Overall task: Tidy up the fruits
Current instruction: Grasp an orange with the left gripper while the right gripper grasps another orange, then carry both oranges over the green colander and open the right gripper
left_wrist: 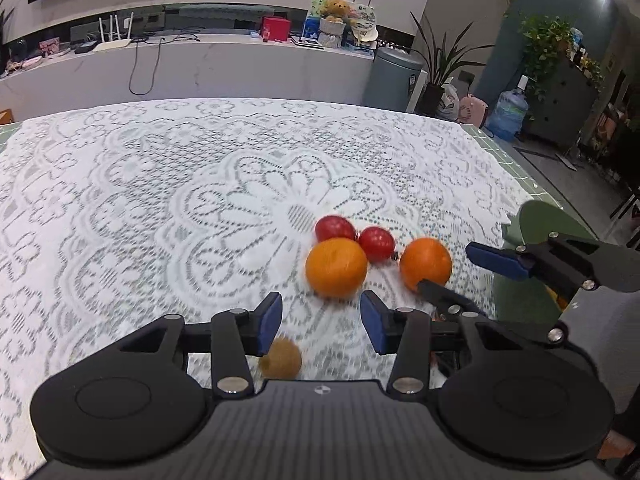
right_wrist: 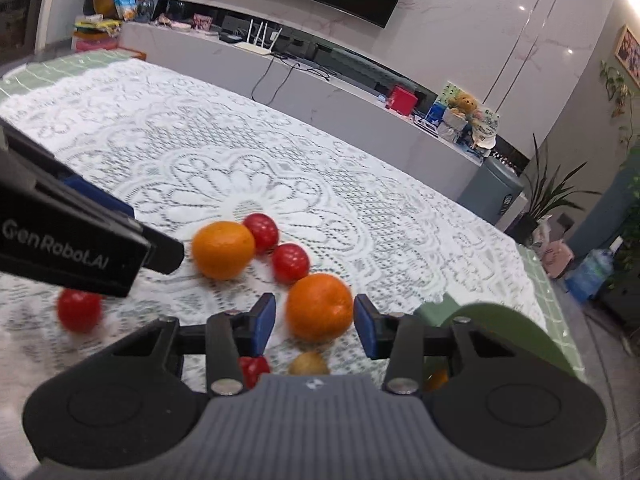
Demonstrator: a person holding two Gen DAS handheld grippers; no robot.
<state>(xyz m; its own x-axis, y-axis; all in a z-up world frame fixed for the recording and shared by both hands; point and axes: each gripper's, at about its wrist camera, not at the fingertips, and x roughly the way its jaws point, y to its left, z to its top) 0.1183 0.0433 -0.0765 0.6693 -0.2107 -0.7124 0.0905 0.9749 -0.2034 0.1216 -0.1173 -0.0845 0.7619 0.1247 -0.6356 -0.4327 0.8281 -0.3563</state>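
Two oranges and several small red fruits lie on the lace tablecloth (left_wrist: 160, 184). In the left wrist view my left gripper (left_wrist: 321, 322) is open and empty, just short of the nearer orange (left_wrist: 336, 268), with a brown kiwi (left_wrist: 281, 360) below it. The second orange (left_wrist: 425, 264) lies between the open fingers of my right gripper (left_wrist: 460, 272). In the right wrist view my right gripper (right_wrist: 315, 323) is open around that orange (right_wrist: 319, 306), with small gaps at both pads. The other orange (right_wrist: 223, 249), red fruits (right_wrist: 290, 263) (right_wrist: 79, 311) and a kiwi (right_wrist: 309, 364) lie nearby.
A green bowl (right_wrist: 504, 320) stands at the table's right edge, beside my right gripper; it also shows in the left wrist view (left_wrist: 536, 224). My left gripper's body (right_wrist: 68, 240) reaches in from the left. Beyond the table are a white counter, a bin and plants.
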